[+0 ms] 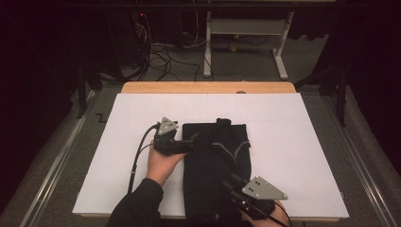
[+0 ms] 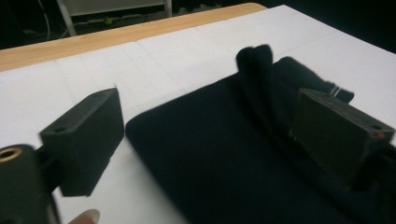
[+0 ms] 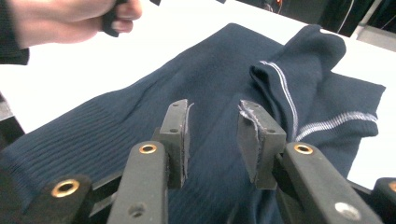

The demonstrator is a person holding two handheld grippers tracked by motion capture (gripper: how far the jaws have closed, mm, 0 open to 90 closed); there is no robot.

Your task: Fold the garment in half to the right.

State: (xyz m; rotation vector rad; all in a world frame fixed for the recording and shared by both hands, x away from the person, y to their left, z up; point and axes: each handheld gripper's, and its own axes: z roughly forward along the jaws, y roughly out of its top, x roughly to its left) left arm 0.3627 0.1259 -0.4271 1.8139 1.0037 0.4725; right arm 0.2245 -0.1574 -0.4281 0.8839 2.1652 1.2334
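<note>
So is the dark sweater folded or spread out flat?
Folded. The sweater lies as a narrow rectangle on the white sheet, one white-trimmed flap doubled over its top layer and no sleeves stretched out.

Garment: dark folded garment [image 1: 215, 165] on white sheet [image 1: 293, 142]
Left gripper [image 1: 193, 138]: at the garment's left edge
Right gripper [image 1: 228, 182]: over its near end

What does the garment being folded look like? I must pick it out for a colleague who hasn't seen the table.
On the white sheet covering the table lies a dark navy sweater, folded into a long strip between the left gripper and the right gripper. White stitching lines mark it.
</note>
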